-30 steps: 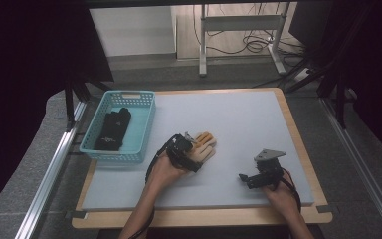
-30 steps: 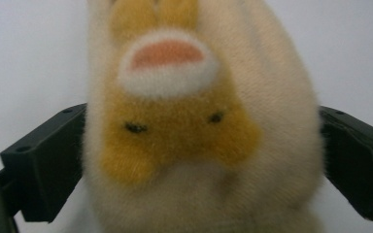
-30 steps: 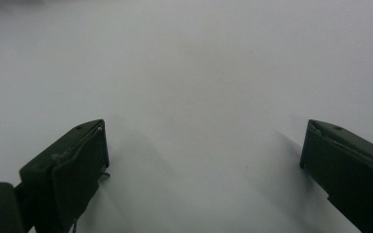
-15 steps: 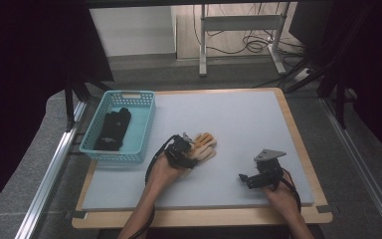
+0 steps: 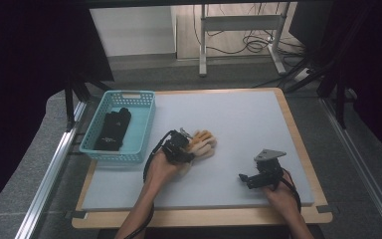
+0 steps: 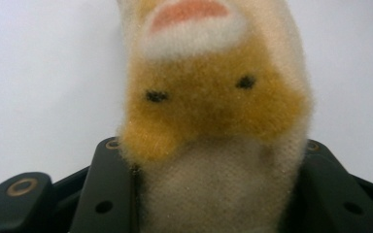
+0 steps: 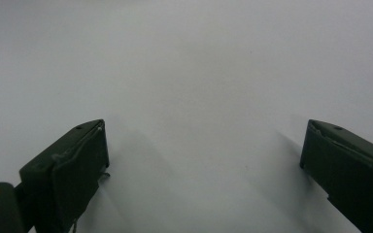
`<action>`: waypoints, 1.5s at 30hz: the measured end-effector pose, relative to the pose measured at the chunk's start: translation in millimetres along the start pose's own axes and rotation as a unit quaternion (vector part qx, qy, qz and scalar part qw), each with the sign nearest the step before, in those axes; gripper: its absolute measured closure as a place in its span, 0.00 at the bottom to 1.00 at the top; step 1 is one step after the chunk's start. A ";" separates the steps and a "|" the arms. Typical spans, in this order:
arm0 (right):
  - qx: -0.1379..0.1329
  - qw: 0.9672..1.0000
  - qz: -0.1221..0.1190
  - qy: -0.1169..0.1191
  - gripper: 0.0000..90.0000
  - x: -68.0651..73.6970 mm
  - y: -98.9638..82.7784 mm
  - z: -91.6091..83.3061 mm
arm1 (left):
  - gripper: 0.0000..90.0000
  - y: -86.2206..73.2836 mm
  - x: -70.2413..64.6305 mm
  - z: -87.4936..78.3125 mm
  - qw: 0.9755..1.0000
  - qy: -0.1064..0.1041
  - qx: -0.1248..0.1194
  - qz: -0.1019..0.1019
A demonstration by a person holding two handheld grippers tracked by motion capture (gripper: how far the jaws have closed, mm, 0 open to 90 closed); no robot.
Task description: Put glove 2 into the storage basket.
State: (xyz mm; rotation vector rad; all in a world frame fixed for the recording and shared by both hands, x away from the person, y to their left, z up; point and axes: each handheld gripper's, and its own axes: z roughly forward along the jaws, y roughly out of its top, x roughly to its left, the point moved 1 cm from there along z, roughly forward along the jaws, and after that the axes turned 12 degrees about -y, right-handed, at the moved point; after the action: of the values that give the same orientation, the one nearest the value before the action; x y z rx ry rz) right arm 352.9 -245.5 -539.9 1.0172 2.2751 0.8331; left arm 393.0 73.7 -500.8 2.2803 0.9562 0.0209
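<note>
Left gripper view: plush toy (image 6: 213, 121), tan and cream with two dark eyes, sitting squeezed between the two black jaws of the left gripper (image 6: 209, 194), which have just been closing on it. High view: toy (image 5: 202, 143) lying near the middle of the grey table (image 5: 238, 114), left gripper (image 5: 178, 147) pinching its near-left end. Right gripper (image 5: 251, 178) resting well apart at the near right, jaws standing spread over bare mat. Blue basket (image 5: 140, 124) sitting at far left, holding a black glove (image 5: 112, 129).
</note>
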 end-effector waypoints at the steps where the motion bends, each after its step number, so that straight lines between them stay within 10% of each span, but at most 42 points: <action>1: 0.000 1.000 0.000 0.000 0.04 0.0 0.0 0.0 | 0.62 2.0 1.0 -4.4 1.000 0.001 -0.005 -0.004; 15: 0.000 1.000 -0.001 0.000 0.04 -0.1 0.0 0.0 | 0.61 18.1 41.5 -82.9 0.995 0.072 -0.031 -0.056; 28: 0.000 1.000 0.000 0.000 0.04 -0.2 0.0 0.1 | 0.60 -5.9 101.0 -149.2 0.978 0.149 -0.060 -0.136; 36: 0.000 1.000 -0.001 0.000 0.04 -0.3 0.0 0.0 | 0.60 -29.8 138.2 -149.8 0.966 0.172 -0.045 -0.188; 45: 0.000 1.000 -0.001 0.000 0.04 -0.3 0.0 0.1 | 0.59 -38.0 164.3 -123.6 0.963 0.170 -0.021 -0.210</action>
State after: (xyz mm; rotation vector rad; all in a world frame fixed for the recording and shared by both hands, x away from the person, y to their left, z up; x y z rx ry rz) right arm 353.1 -245.6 -539.9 1.0153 2.2754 0.8335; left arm 458.2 268.8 -462.9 2.0264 1.5876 0.2529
